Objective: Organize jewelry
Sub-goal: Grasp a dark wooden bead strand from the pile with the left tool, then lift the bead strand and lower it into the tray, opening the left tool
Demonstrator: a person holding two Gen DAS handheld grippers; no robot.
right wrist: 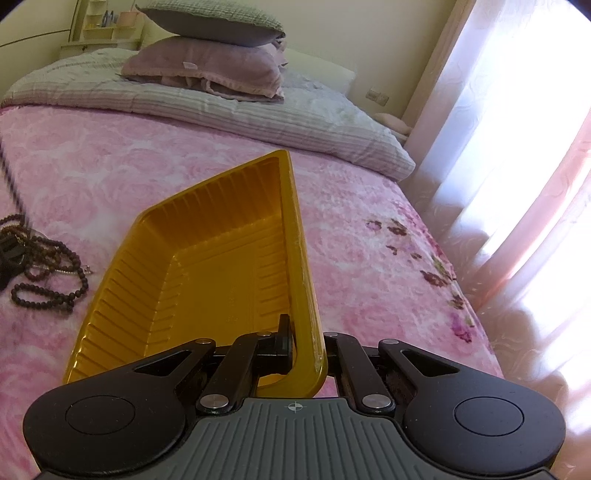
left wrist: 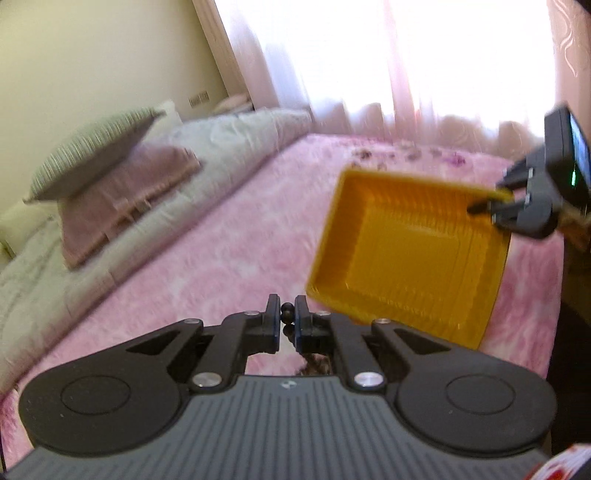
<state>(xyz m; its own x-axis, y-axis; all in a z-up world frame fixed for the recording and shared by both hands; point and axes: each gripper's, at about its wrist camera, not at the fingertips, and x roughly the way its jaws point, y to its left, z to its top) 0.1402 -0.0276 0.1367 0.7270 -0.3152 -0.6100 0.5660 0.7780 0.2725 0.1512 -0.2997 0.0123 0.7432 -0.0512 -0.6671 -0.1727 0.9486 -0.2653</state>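
My left gripper (left wrist: 286, 314) is shut on a dark bead necklace (left wrist: 286, 309); beads show between its fingertips and more hang below it. My right gripper (right wrist: 301, 332) is shut on the rim of a yellow plastic tray (right wrist: 207, 273) and holds it tilted above the pink bed cover. In the left wrist view the tray (left wrist: 406, 254) is at the right, with the right gripper (left wrist: 495, 206) on its far corner. More dark bead strands (right wrist: 44, 269) lie on the cover at the left of the right wrist view, and one strand rises up from them.
The bed has a pink fleece cover (right wrist: 369, 236). A folded grey quilt (right wrist: 258, 110) and stacked pillows (right wrist: 207, 51) lie at its head. Bright curtains (right wrist: 517, 147) run along the far side. A shelf (right wrist: 103, 26) stands behind the bed.
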